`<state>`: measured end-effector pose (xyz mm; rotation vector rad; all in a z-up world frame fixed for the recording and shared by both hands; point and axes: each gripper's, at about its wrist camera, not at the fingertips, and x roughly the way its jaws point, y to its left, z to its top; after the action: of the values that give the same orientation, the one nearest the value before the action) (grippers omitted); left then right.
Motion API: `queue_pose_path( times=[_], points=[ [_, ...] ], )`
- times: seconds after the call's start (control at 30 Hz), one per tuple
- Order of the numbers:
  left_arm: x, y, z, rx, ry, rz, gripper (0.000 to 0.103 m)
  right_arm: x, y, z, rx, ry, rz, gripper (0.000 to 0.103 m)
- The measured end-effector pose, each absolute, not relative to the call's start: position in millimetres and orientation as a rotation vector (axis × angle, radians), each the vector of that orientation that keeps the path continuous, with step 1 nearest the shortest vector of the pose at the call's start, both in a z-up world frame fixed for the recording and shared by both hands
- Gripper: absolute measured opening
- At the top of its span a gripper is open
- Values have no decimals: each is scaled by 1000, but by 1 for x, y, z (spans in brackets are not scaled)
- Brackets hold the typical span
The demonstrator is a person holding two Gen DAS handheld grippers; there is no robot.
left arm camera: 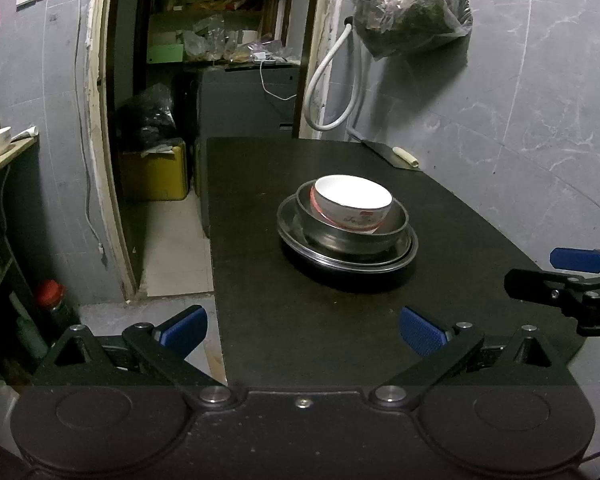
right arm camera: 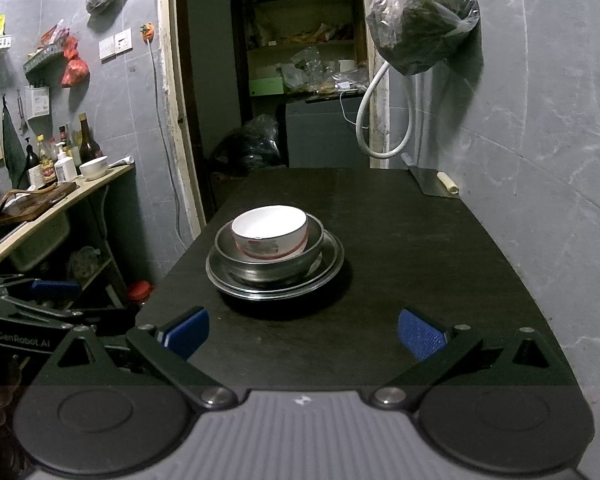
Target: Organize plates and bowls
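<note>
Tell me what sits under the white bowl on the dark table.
The white bowl sits tilted inside a steel bowl, which rests on a steel plate. A darker dish edge shows below; whatever lies beneath is covered.

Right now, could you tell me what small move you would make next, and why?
Probably draw both grippers back. The white bowl already sits tilted in the steel bowl on the steel plate, and the left gripper and right gripper are open, holding nothing.
</note>
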<state>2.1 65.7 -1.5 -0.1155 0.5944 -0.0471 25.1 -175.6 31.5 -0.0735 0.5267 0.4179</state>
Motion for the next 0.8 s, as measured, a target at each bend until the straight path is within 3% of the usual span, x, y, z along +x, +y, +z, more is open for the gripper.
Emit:
queue_pose_path(
  times=[0.8],
  points=[
    [2,71,-4,-98,631,-8,102,25,-160,34,-95,537,416,103]
  ],
)
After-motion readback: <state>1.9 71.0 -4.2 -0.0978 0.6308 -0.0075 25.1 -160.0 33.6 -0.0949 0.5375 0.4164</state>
